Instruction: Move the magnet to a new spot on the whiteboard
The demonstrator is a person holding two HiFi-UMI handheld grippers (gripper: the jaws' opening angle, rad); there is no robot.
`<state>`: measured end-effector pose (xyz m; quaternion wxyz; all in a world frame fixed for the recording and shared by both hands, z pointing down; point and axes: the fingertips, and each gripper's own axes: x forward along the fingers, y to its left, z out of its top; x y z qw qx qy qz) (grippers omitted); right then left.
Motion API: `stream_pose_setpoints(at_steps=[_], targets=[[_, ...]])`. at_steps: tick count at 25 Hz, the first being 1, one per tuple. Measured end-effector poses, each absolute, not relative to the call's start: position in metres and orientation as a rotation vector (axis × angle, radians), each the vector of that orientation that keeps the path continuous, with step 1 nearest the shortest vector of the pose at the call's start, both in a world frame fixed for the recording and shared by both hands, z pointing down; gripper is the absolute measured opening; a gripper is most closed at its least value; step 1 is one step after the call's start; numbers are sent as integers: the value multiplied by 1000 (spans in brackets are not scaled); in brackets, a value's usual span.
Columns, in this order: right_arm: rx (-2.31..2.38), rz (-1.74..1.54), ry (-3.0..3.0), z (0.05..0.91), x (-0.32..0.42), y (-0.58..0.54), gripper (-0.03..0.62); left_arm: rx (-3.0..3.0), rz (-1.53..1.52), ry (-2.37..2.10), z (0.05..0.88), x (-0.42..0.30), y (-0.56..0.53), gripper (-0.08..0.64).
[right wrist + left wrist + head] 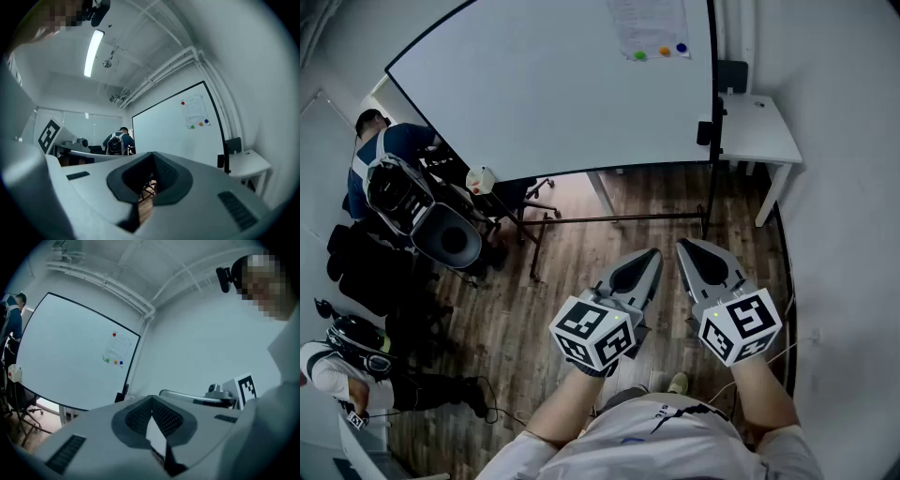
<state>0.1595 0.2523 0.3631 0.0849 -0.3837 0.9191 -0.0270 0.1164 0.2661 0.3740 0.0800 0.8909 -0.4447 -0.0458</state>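
Three small round magnets, green (639, 55), orange (665, 52) and blue (682, 47), sit in a row near the right edge of the whiteboard (534, 94). They pin the bottom of a printed sheet (645, 21) flat against it. Which one is meant to move I cannot tell. The board is smooth and white with a thin dark frame, and it stands on a metal stand.

Well short of the whiteboard, the left gripper (652, 253) and right gripper (684, 246) hover side by side above the wood-plank floor (572, 272). Both are clenched on nothing, ribbed dark pads pressed tip to tip. They point toward the board, likely lining up an approach. A small white table (759, 127) stands just right of the whiteboard.
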Motion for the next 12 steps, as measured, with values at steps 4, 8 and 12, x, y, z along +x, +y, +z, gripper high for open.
stream_pose_setpoints(at_steps=[4,8,12], targets=[[-1136,-76,2742,364,168,246,13,2666,-128,-1328,378,128,261,11],[-1111,-82,2754,365,165,239,13,2660,-131,-1345,379,126,252,11],[-1111,-104,2760,352,142,219,14,2655,-126,-1331,369,102,226,11]])
